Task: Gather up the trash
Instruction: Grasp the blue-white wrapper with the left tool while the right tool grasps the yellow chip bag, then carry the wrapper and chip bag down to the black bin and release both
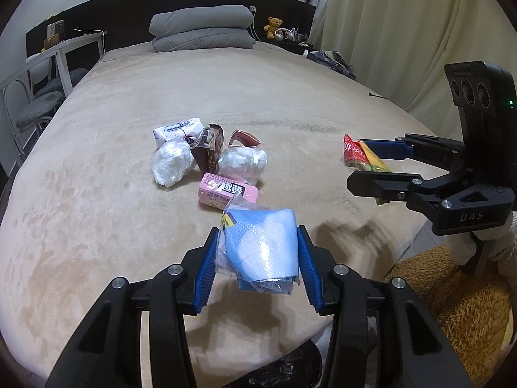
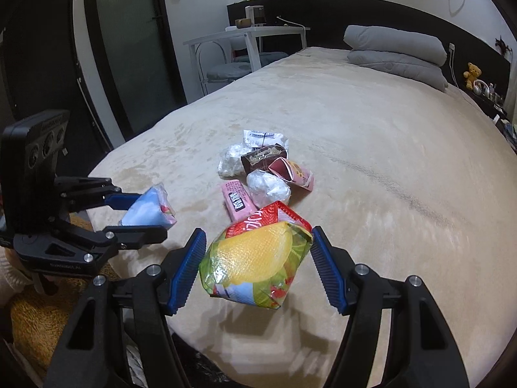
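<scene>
A beige bed (image 1: 290,103) fills most of both views, with two grey pillows (image 1: 202,29) stacked at the top centre of the left wrist view and a small teddy bear (image 1: 273,26) seen beside them at the headboard. A white side table (image 2: 245,37) and a chair (image 1: 38,106) are seen beside the bed, and a tan rug (image 1: 462,294) lies at the lower right of the left wrist view. At the centre of the bed a loose heap of trash is gathered: two crumpled white plastic wads (image 1: 171,161), one white packet (image 1: 177,131), one brown carton (image 1: 208,150), one pink-rimmed cup (image 1: 244,140) and one pink packet (image 1: 227,190), all touching or just beside one another. Nothing is seen between the heap and either gripper. The left gripper (image 1: 258,252) is held above the near edge of the bed, its jaws partly closed and clamped on one blue and white plastic bag (image 1: 261,245). The right gripper (image 2: 258,258) is held likewise, its jaws clamped on one yellow, green and red snack bag (image 2: 255,258). Both bags are lifted off the cover.
</scene>
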Tool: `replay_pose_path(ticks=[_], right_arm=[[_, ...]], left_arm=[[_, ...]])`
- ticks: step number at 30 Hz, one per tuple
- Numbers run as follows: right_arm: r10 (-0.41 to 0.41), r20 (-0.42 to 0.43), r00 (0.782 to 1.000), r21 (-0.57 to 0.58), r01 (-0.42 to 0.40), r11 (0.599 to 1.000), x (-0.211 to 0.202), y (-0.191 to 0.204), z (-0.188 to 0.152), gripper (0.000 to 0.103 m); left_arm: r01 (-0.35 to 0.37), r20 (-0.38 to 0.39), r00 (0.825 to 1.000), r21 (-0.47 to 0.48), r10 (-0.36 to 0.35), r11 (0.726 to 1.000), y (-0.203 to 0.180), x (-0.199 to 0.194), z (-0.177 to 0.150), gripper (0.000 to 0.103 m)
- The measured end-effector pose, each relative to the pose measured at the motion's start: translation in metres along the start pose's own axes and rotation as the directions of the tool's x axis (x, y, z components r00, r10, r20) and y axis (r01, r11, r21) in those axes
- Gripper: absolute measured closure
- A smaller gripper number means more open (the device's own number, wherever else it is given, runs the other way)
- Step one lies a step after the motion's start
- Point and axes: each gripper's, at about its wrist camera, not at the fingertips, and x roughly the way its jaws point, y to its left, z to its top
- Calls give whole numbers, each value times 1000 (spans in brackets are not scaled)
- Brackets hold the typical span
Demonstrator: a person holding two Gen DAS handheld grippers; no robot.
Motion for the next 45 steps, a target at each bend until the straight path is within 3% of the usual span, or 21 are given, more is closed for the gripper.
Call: replay_pose_path(ticks=[10,24,35,41,45], right_arm=[[51,17,999,70,-52,996,-27,40,-50,36],[62,5,998,167,-62,984,-42,59,-104,36],[101,-50,994,268,-84,960,-44,59,-140,36],[124,-109,986,298,-87,951,-32,61,-150,36],[151,-153,977,328,-94,940,-19,61,-153,36]], left_arm=[[6,41,999,-53,-4,999,-8,-26,-42,58],[39,6,999,-96,-39,995,-41,-39,-109,58],[39,-101,993,-151,-55,988,-48,-27,-143,58],[33,-184,981,-175,-66,984,-46,-11,-153,58],[27,-260,963,-171,-72,985,-49,5,-160,58]])
